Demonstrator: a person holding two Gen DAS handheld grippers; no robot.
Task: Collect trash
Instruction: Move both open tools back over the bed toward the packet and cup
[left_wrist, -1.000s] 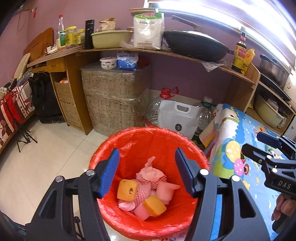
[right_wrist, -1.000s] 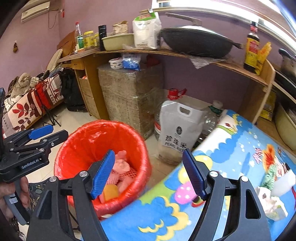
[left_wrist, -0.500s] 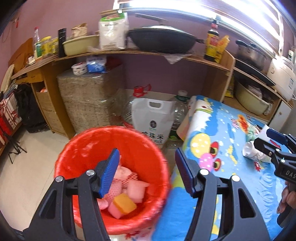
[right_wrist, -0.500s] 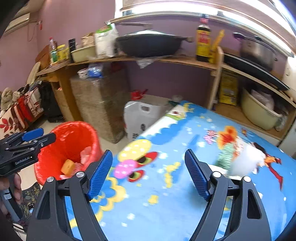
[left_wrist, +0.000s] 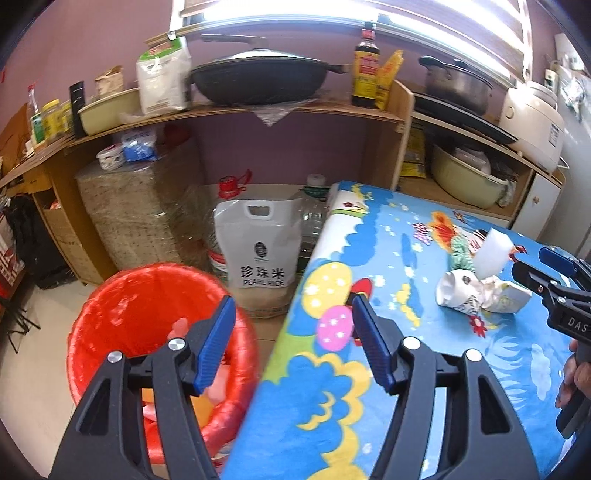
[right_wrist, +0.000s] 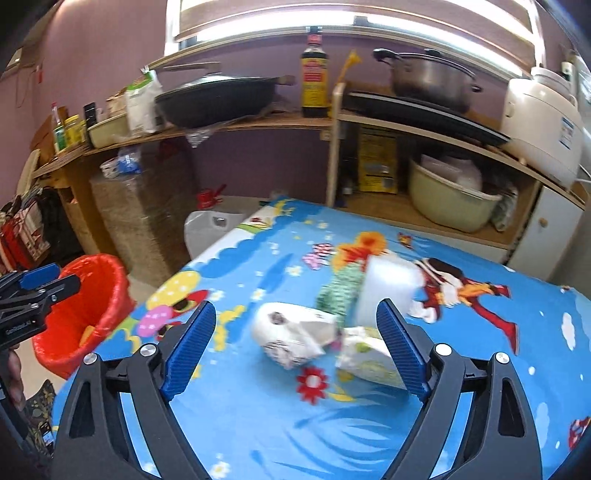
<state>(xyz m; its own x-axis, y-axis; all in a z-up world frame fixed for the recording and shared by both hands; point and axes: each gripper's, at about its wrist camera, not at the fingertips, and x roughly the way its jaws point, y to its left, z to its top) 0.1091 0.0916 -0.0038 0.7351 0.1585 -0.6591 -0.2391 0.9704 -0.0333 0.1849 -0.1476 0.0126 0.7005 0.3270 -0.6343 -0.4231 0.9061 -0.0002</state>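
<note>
A red trash bin (left_wrist: 122, 299) stands on the floor left of the table, with pink and yellow foam pieces (left_wrist: 177, 328) inside; it also shows in the right wrist view (right_wrist: 92, 291). On the blue cartoon tablecloth (right_wrist: 280, 417) lie a crumpled white paper cup (right_wrist: 291, 332), a crumpled wrapper (right_wrist: 365, 354) and a white foam block (right_wrist: 391, 288). My right gripper (right_wrist: 295, 347) is open and empty, its fingers on either side of the cup and wrapper. My left gripper (left_wrist: 295, 343) is open and empty over the gap between bin and table edge. The trash also shows in the left wrist view (left_wrist: 461, 291).
A white pearl rice bag (left_wrist: 260, 251) and water bottles (left_wrist: 314, 218) stand on the floor behind the bin. Wooden shelves (left_wrist: 295, 110) at the back hold a wok, sauce bottle, pot and rice cooker (right_wrist: 543, 122). A wrapped box (left_wrist: 136, 218) stands at left.
Both grippers have swung right from above the bin toward the table. The right gripper now frames the cup and wrapper. Both stay open and empty.
</note>
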